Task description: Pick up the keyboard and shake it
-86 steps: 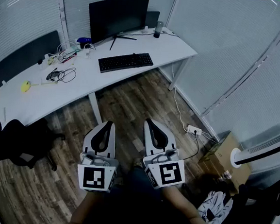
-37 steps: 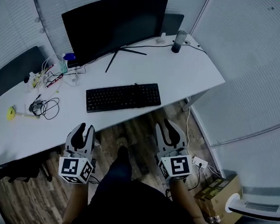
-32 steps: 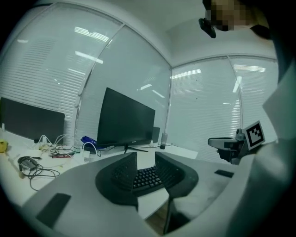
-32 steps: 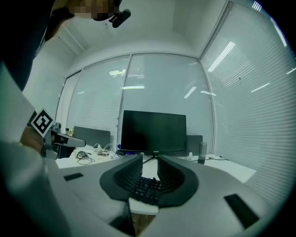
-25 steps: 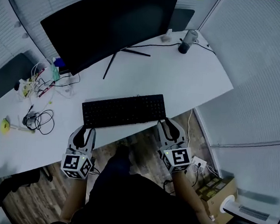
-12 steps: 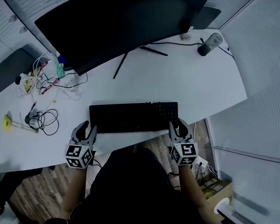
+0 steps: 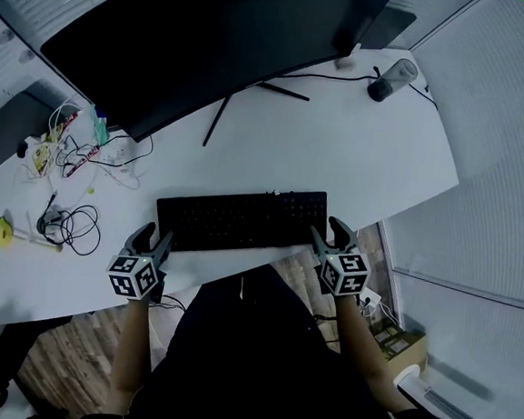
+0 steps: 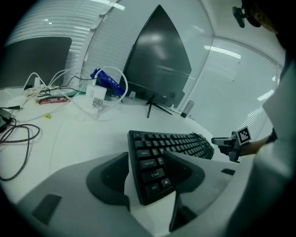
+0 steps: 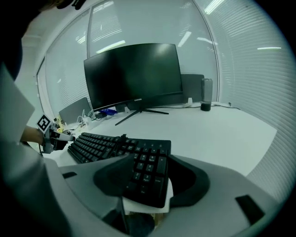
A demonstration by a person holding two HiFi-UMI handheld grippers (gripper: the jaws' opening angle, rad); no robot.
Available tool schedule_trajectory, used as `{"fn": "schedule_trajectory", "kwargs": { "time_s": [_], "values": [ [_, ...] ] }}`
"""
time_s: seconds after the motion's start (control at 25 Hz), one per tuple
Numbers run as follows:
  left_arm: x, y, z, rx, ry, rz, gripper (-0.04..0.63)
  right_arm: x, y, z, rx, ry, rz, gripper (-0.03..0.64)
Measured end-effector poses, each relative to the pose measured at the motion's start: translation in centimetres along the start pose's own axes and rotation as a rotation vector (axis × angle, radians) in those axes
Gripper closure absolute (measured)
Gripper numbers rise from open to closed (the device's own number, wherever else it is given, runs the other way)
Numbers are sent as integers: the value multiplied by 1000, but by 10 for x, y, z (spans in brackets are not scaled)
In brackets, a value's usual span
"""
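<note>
Reaching both forearms forward from 6 o'clock, flanking the keyboard (image 7: 241, 219) lying flat near the front edge of the white desk (image 7: 358, 149). Straddling its 9 o'clock end with the left gripper (image 7: 153, 237) and its 3 o'clock end with the right gripper (image 7: 330, 230). Opening both sets of jaws, released, not clamping.

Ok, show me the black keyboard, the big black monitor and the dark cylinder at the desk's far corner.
black keyboard (image 7: 241, 219): head view, middle key rows.
big black monitor (image 7: 213, 36): head view, screen centre.
dark cylinder (image 7: 383, 81): head view, its side wall.
</note>
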State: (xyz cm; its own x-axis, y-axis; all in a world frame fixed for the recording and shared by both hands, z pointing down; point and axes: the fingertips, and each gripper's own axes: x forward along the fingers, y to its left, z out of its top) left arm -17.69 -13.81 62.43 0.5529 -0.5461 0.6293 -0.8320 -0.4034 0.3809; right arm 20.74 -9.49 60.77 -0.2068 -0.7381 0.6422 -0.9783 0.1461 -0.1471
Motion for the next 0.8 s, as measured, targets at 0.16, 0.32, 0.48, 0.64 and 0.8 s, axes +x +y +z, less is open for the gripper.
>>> {"fn": "schedule_trajectory", "kwargs": {
  "time_s": [0.16, 0.32, 0.48, 0.64, 0.8],
  "values": [
    [8, 3, -4, -60, 35, -10, 354, 10, -16, -9, 86, 75, 34, 364],
    [12, 7, -7, -103, 59, -8, 351, 21, -19, -18, 142, 163, 115, 357],
    [17, 7, -10, -122, 90, -13, 351, 26, -21, -21, 154, 228, 176, 350],
    [21, 7, -12, -157, 119, -29, 351, 31, -19, -25, 210, 290, 250, 350],
    [22, 8, -13, -169, 142, -46, 351, 33, -19, -27, 234, 337, 307, 350]
  ]
}}
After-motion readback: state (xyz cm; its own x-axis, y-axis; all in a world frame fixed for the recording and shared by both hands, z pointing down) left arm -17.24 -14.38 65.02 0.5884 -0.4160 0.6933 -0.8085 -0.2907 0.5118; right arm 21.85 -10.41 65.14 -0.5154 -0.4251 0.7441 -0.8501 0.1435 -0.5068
